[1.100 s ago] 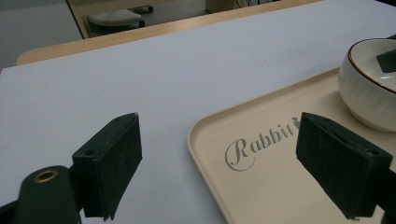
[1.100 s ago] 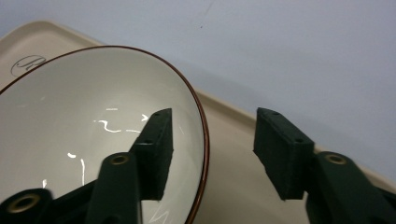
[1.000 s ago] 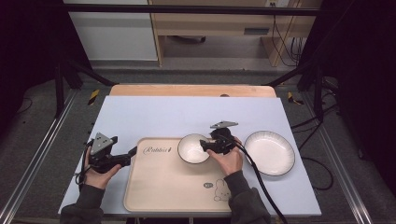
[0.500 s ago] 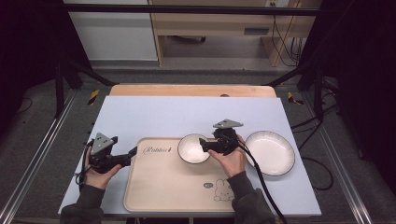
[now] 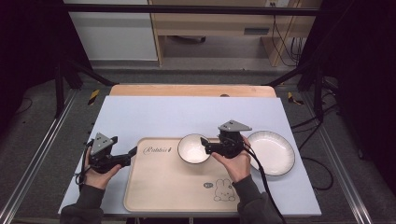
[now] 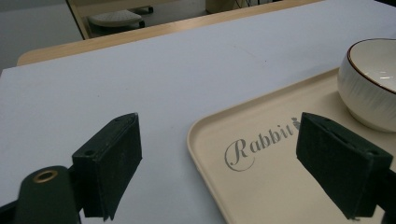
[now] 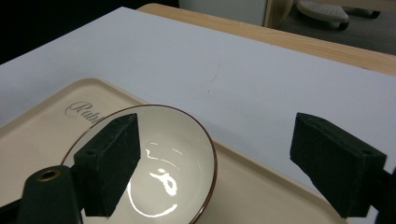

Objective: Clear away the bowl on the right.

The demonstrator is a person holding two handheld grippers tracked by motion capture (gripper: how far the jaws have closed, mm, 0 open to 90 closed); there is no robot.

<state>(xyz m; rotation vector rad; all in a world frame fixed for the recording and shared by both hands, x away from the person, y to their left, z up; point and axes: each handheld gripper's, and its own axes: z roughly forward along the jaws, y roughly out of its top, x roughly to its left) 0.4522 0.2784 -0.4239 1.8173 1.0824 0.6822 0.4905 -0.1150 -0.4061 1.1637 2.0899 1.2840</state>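
Right gripper (image 5: 203, 142) now higher, jaws just opened, bowl (image 5: 193, 149) on tray (image 5: 159, 186).

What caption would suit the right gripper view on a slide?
Open right gripper above a white bowl sitting on a beige tray.

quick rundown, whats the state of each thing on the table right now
bowl: upright, empty, on the tray, released
tray: flat on the table, bearing the bowl alone
plate: empty, on the table right of the tray
right claw: just opened, over the bowl rim
left claw: open, at the tray's left edge
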